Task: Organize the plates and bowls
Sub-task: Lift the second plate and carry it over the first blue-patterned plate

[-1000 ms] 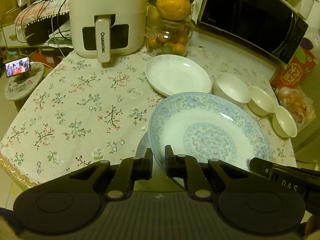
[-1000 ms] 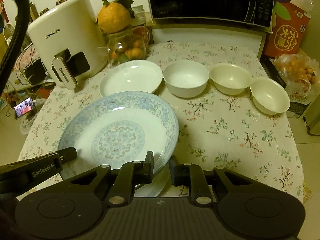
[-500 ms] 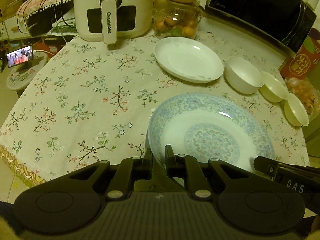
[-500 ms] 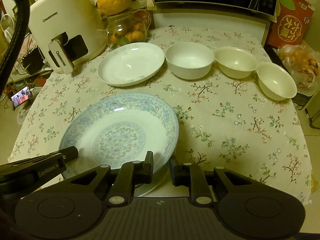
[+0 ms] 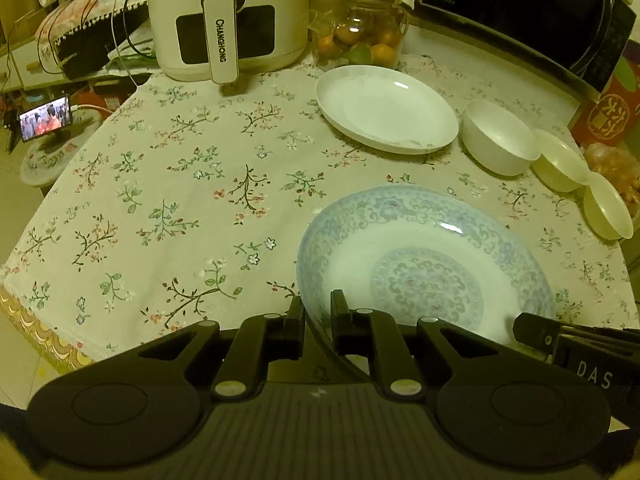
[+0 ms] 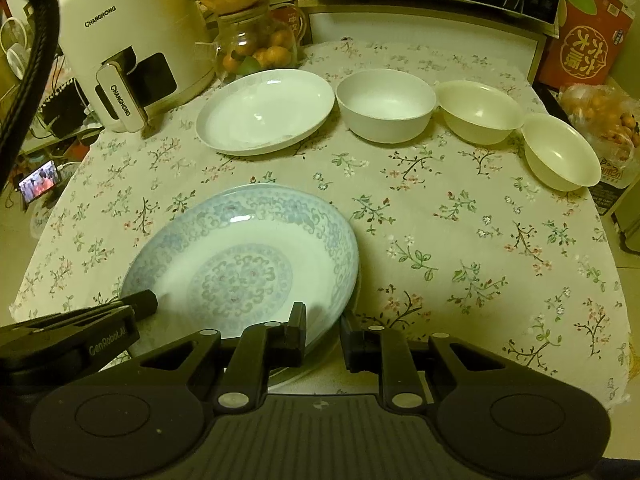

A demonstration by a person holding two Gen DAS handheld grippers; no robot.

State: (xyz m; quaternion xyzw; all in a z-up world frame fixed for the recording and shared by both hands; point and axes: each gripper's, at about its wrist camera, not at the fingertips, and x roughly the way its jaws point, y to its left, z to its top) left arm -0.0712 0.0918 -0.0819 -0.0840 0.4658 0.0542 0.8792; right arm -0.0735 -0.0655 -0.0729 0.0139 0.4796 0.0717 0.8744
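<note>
A large blue-patterned plate (image 5: 424, 264) (image 6: 248, 260) is held between both grippers, tilted, close over the near part of the table. My left gripper (image 5: 318, 320) is shut on its left rim. My right gripper (image 6: 323, 330) is shut on its right rim. The rim of another plate (image 6: 288, 376) shows under it. A white plate (image 5: 384, 108) (image 6: 264, 110) lies at the back. A white bowl (image 6: 386, 104) and two cream bowls (image 6: 480, 110) (image 6: 560, 152) stand in a row to its right.
A white air fryer (image 6: 120, 44) stands at the back left. A glass jar of fruit (image 6: 256, 44) is beside it and a microwave (image 5: 528, 16) behind. A red box (image 6: 588, 40) and a bag of fruit (image 6: 600, 116) are at the right edge. A floral cloth (image 5: 160, 200) covers the table.
Both grippers have drawn back toward the near table edge with the patterned plate, and the plate sits lower. The other dishes have not moved.
</note>
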